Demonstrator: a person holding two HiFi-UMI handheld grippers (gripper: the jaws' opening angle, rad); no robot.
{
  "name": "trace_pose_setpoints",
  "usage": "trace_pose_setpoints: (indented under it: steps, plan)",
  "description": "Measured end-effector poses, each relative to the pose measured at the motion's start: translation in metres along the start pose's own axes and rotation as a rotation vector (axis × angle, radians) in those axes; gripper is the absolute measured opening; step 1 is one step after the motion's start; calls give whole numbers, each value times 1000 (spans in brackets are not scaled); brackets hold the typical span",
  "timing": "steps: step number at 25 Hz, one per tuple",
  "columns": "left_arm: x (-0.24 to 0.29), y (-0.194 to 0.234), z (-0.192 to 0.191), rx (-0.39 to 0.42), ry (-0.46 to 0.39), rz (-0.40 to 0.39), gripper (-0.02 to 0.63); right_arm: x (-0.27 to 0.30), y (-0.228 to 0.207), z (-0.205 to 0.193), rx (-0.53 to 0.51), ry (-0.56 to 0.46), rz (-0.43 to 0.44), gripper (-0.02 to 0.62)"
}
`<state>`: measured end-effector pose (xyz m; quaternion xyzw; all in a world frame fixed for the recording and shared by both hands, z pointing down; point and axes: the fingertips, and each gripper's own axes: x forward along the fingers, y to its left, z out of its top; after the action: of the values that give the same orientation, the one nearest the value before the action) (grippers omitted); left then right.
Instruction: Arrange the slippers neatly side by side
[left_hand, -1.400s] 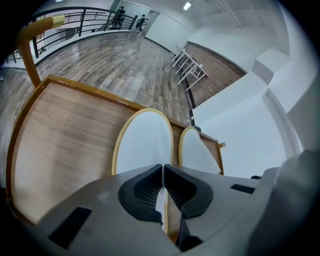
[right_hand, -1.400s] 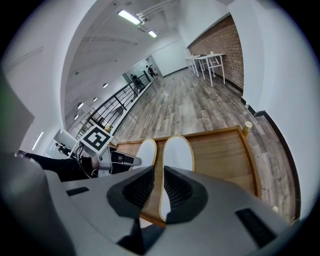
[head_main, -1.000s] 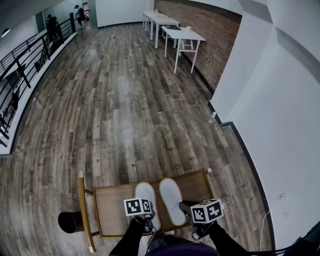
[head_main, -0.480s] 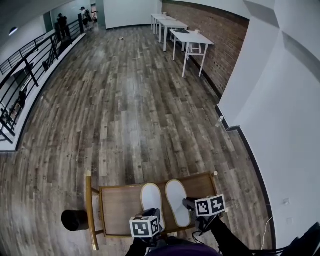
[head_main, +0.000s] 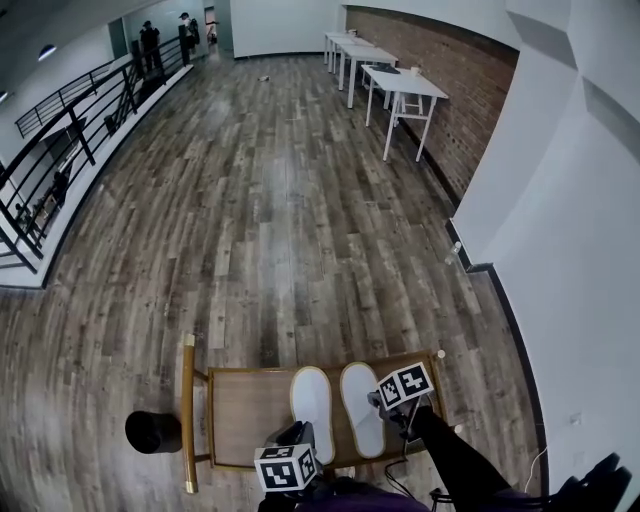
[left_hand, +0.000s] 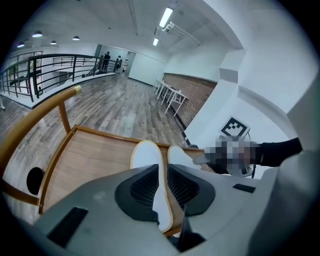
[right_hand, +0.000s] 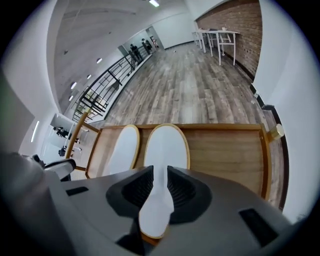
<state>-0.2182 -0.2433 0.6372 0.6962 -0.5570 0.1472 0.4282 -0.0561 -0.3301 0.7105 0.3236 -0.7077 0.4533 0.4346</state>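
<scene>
Two white slippers with tan rims lie side by side, lengthwise, on a wooden bench: the left slipper and the right slipper. My left gripper hangs above the left slipper's near end, jaws a narrow gap apart, holding nothing. My right gripper is low over the right slipper's near end. Its jaws have just been opening, and the slipper shows in the gap between them without the pads pressing on it.
A black round object stands on the floor left of the bench. The bench has a raised wooden rail at its left end. A white wall runs along the right. White tables and a railing are far off.
My left gripper has risen off the left slipper and drawn back toward me. My right gripper has come down over the right slipper. Both slippers lie as before.
</scene>
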Motion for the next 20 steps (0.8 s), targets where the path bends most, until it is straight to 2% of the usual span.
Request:
trace_pose_setpoints:
  steps: [6, 9, 11, 16, 20]
  plan:
    - [-7, 15, 9, -16, -16, 29, 36, 19, -8, -8, -7, 104, -29, 63]
    - [-9, 25, 11, -31, -20, 45, 34, 24, -10, -10, 3, 114, -44, 59]
    - [-9, 30, 12, -47, -23, 57, 13, 24, -7, -9, 40, 101, -29, 23]
    - [-7, 35, 13, -73, -23, 68, 8, 21, 2, -7, 184, 72, 37, 17]
    - [-8, 35, 14, -66, -29, 70, 8, 24, 7, -6, 246, 54, 54, 17]
